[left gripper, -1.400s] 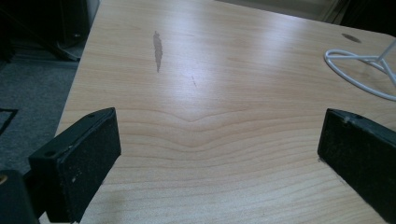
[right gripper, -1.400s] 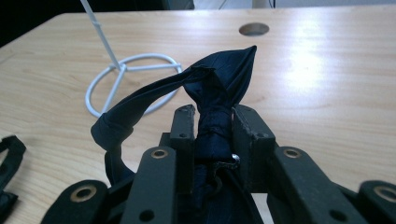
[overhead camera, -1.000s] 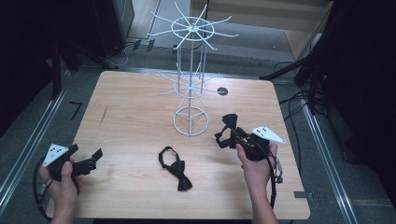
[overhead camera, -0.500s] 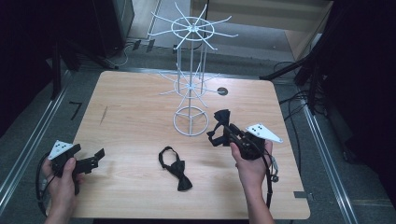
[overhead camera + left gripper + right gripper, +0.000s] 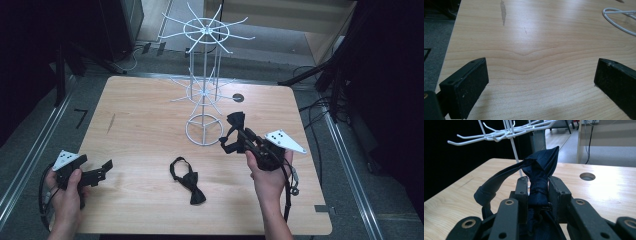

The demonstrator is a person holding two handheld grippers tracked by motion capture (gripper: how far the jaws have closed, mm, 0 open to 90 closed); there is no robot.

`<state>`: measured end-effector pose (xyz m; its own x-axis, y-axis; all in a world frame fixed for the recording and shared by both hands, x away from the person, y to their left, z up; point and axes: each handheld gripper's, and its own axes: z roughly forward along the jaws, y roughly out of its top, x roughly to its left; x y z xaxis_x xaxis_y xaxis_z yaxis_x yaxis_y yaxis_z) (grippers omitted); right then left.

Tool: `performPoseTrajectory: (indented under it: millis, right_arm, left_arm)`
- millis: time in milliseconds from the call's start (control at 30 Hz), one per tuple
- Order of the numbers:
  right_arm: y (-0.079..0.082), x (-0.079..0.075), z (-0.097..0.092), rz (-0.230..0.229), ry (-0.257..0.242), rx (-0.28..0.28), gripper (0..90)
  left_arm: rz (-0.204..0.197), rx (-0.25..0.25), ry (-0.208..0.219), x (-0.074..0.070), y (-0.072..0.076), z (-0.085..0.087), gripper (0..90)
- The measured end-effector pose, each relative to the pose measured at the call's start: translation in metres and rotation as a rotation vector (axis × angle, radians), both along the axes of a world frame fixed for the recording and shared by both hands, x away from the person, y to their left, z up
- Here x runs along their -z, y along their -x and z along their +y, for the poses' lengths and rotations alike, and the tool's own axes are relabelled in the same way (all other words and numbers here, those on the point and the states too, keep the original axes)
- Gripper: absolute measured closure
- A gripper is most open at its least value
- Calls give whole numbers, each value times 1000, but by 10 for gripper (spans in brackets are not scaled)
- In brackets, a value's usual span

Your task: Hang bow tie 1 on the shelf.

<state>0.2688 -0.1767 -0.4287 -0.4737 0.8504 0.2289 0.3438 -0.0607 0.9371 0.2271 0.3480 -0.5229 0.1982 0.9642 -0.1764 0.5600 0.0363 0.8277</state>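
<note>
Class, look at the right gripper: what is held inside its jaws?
A dark bow tie is pinched at its knot by the right gripper; one wing and the strap loop stick out. The lower part is hidden behind the jaws.

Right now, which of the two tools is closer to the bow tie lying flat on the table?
Right. The right tool, itself clamping another bow tie, sits just up and right of the lying bow tie. The left tool is farther off, by the left edge.
</note>
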Motion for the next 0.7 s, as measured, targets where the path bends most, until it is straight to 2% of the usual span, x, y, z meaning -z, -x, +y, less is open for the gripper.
performPoseTrajectory:
  millis: [367, 700]
  right_arm:
    - [-1, -11, 7, -15, -21, 19, 715]
    - [-8, -19, 13, -35, -5, 28, 720]
  left_arm:
    - [-12, 2, -3, 0, 1, -1, 0]
    - [-12, 7, -4, 0, 1, -1, 0]
